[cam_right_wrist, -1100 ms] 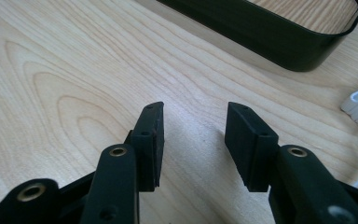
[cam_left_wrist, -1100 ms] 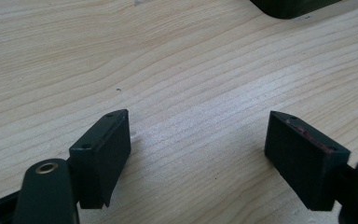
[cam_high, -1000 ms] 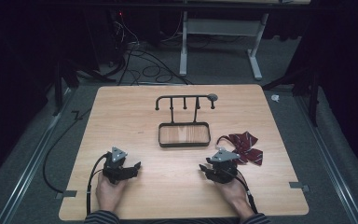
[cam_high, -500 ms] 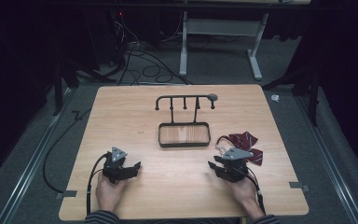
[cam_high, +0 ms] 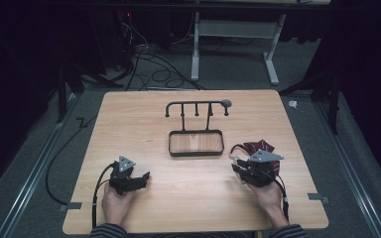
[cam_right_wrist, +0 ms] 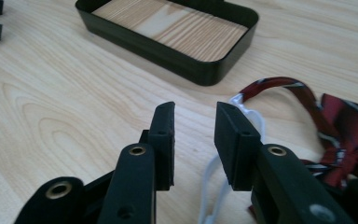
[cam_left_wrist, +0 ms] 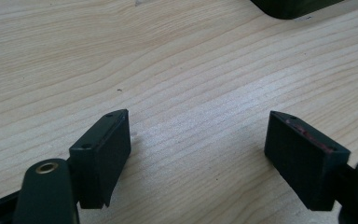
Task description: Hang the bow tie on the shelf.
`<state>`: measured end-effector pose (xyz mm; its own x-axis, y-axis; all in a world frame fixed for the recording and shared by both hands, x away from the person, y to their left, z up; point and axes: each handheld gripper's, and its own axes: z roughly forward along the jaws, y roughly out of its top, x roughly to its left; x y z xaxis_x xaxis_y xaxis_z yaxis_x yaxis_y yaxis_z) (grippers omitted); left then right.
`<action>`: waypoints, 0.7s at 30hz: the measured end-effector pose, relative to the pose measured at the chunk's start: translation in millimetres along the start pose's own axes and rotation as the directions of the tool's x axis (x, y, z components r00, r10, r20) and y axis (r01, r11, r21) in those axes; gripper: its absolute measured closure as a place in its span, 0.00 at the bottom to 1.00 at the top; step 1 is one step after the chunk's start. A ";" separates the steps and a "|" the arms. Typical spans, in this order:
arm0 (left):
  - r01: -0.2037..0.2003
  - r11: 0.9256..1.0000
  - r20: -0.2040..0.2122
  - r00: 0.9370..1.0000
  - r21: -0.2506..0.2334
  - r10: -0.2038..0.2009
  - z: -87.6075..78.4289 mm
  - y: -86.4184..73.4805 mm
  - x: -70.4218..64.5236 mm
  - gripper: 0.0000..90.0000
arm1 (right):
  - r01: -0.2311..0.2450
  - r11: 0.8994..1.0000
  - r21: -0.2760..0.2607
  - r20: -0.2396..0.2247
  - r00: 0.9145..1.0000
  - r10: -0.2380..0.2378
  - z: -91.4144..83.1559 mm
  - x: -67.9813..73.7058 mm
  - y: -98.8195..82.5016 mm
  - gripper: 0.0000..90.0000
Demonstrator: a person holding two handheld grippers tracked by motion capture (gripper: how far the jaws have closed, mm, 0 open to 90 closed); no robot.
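wooden table [cam_high: 144,119] holds a black tray [cam_high: 196,143]; both grippers' jaws released, red tie [cam_right_wrist: 345,121] beside right gripper [cam_right_wrist: 193,121].

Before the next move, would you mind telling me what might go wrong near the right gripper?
1. The right gripper has its fingers narrowly apart, with the bow tie's white elastic loop beside one finger; closing may catch only the thin loop, or miss it.
2. The bow tie lies loose on the table, so a nudge might slide it.
3. The black tray stand sits just ahead; a forward reach may bump it.
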<state>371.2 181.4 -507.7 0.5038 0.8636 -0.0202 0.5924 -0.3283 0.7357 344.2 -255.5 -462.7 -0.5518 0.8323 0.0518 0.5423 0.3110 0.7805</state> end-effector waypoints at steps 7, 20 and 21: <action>0.001 1.000 0.000 1.000 -0.001 -0.001 0.1 0.0 -0.2 0.26 | -0.015 1.000 -0.011 0.019 1.000 0.015 -2.4 -12.0 4.7 0.80; 0.000 1.000 0.001 1.000 -0.001 0.000 0.1 0.0 0.0 0.26 | -0.077 0.997 -0.030 0.050 0.996 0.078 -1.5 -35.9 17.9 0.81; 0.000 1.000 0.001 1.000 -0.001 0.000 0.1 0.0 0.0 0.26 | -0.077 0.997 -0.030 0.050 0.996 0.078 -1.5 -35.9 17.9 0.81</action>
<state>371.3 181.4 -507.7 0.5040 0.8635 -0.0209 0.5918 -0.3276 0.7366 372.7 -280.5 -449.7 -0.4754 0.8760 0.0812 0.5636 0.2324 0.7927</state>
